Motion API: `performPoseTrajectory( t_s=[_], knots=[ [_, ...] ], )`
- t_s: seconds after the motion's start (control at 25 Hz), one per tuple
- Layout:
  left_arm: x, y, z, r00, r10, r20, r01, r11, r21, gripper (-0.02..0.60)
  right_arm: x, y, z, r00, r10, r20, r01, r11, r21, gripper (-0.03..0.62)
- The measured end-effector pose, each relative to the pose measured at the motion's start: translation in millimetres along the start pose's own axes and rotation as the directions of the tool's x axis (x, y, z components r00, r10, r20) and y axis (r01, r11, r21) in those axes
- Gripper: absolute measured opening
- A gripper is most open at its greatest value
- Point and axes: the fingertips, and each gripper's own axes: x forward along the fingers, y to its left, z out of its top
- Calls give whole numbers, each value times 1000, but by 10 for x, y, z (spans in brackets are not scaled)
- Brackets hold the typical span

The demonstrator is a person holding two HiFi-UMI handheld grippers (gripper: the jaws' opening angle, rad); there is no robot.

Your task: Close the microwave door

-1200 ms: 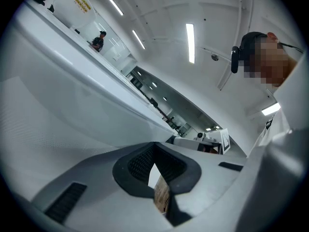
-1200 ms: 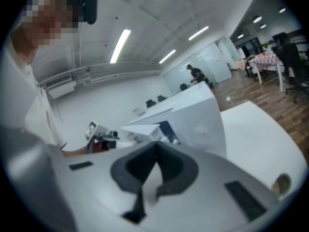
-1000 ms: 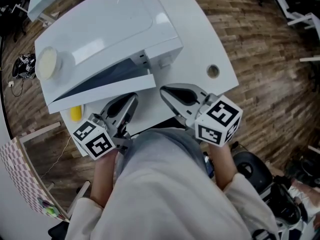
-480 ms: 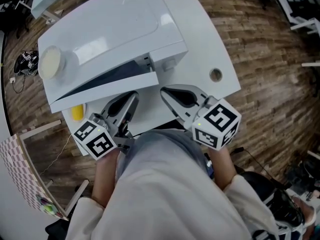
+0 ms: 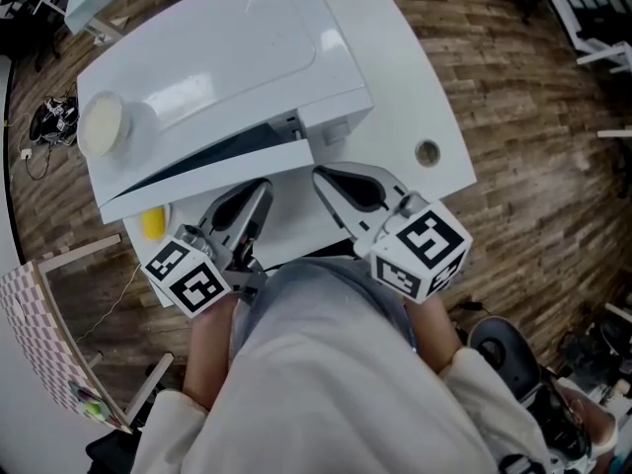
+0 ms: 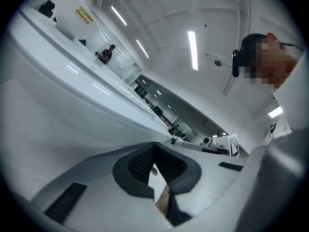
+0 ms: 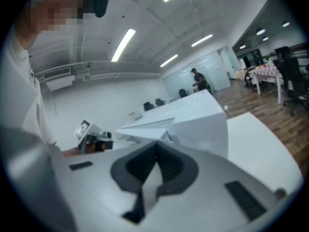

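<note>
Microwave, white, set on a white counter over a wood-plank floor. Door is found ajar: its free end is swung out from the body at the right, and a dark wedge of the interior is exposed between door and body. A pale round item is placed on the microwave's top near its left end; its kind cannot be told. A small yellow item is seen on the counter below the door's left end, and a round hole is cut in the counter to the right of the microwave. Left tool is held just in front of the door's face, tip pointed at it; contact cannot be told. Its tips are pressed together with nothing between them, as shown in the left gripper view, where the tool is aimed under the broad white door. Right tool is held just below the door's free end, beside the left tool and apart from it. Its tips are likewise pressed together on nothing, as shown in the right gripper view, where the tool is aimed at the door's edge, with the counter at the right.
</note>
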Motion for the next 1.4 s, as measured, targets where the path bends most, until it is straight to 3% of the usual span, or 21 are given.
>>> performPoseTrajectory(
  t_s=[0.72,1.4],
  knots=[
    [-111,75,167,999,-19,51,21,998,-51,15,151,2,78,999,-39,25,39,999,-1,21],
    [-243,153,288,992,50,119,-48,999,-23,17,195,-105,170,985,-151,79,152,988,-9,21]
  ],
)
